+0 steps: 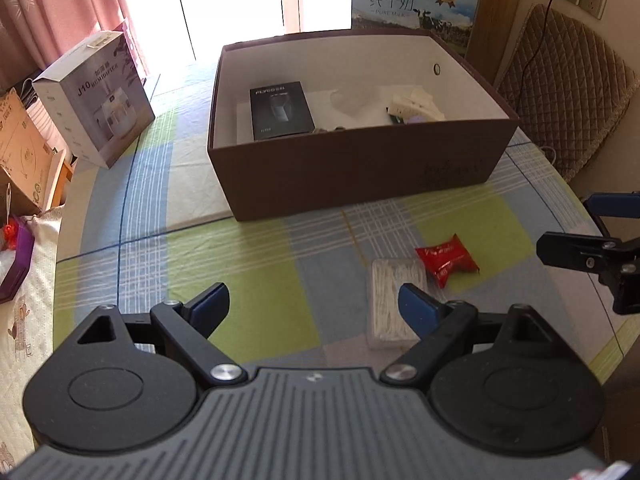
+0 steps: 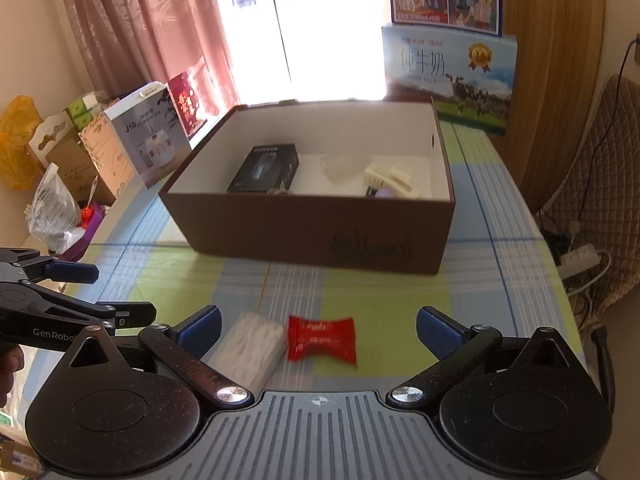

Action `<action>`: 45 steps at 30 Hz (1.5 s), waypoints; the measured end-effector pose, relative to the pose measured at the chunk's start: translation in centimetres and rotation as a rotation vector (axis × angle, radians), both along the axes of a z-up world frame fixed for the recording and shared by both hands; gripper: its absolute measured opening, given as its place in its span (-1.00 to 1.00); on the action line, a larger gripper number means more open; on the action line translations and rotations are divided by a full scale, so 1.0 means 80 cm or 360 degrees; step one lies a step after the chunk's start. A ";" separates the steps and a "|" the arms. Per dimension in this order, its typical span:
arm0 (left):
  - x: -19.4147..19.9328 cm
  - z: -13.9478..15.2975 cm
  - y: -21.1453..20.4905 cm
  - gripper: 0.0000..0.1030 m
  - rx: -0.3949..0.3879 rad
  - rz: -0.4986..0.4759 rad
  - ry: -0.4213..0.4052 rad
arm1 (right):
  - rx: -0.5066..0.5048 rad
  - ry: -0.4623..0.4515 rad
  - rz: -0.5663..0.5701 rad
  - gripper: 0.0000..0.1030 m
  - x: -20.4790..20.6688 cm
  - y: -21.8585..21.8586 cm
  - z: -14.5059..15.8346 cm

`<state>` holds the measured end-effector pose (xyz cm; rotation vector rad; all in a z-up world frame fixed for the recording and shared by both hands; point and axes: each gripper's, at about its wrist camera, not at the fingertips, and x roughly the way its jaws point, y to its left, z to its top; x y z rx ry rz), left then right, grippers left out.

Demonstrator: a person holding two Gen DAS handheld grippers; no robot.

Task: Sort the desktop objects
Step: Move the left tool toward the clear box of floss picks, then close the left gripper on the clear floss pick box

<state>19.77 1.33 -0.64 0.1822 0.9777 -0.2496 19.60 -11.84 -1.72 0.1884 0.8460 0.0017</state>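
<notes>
Nearest, the left gripper (image 1: pixel 314 300) and right gripper (image 2: pixel 318 328) both gape wide, holding nothing. At twelve o'clock, the brown box (image 1: pixel 360 168) already holds a black "FLYCO" carton (image 1: pixel 280 110). The cotton swab case (image 2: pixel 250 346) and red sachet (image 2: pixel 322 338) remain on the tablecloth. A milk carton (image 1: pixel 416 0) reads "PURE MILK".

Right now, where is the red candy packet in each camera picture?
Left wrist view: the red packet lies on the cloth at lower right, just right of the clear plastic box.
Right wrist view: the red packet lies low in the middle, between the open fingers, again right of the clear box.
Shared landmark: the brown box behind it.
</notes>
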 end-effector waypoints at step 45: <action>-0.004 -0.102 -0.071 0.71 0.0045 -0.0273 0.0193 | 0.0037 0.0237 -0.0134 0.96 -0.026 -0.057 -0.097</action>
